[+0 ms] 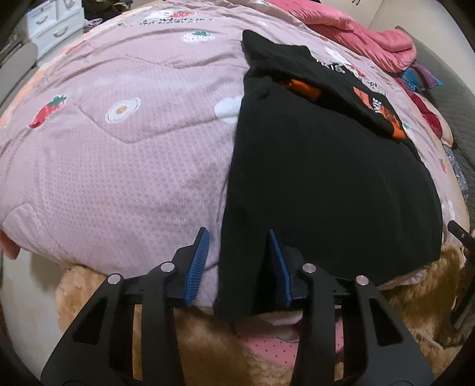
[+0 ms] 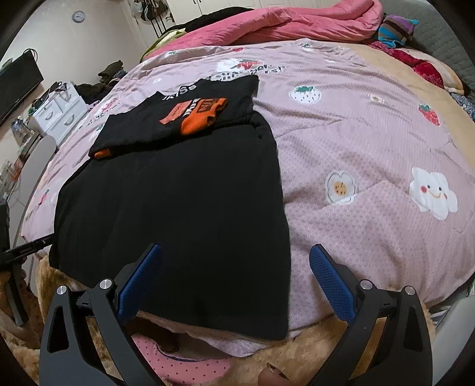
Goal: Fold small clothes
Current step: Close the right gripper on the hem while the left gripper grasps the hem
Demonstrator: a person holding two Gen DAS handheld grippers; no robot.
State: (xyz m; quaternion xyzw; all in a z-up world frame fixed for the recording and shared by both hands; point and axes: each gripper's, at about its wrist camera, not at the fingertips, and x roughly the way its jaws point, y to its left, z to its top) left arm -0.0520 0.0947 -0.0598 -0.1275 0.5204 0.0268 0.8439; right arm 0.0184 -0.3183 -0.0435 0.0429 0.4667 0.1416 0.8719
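Black shirt (image 1: 326, 184) lies flat on the bed (image 1: 118, 163), long axis running away from both tools; left hand-held gripper (image 1: 237, 264) half-closed astride its near-left hem corner, right hand-held gripper (image 2: 236, 282) wide open astride the near-right corner.

Bed (image 2: 356, 142) fills the room, pink quilt w/ strawberry & flower print. Pink duvet (image 2: 297, 26) bunched at bed's far end, striped cloth (image 2: 396, 29) just right of it. White drawer unit (image 2: 59, 114) left of bed, dark TV (image 2: 17, 86) further left. Cream wall behind bed w/ round clock (image 2: 78, 16). Tan fuzzy blanket (image 1: 207, 341) at bed's near edge.
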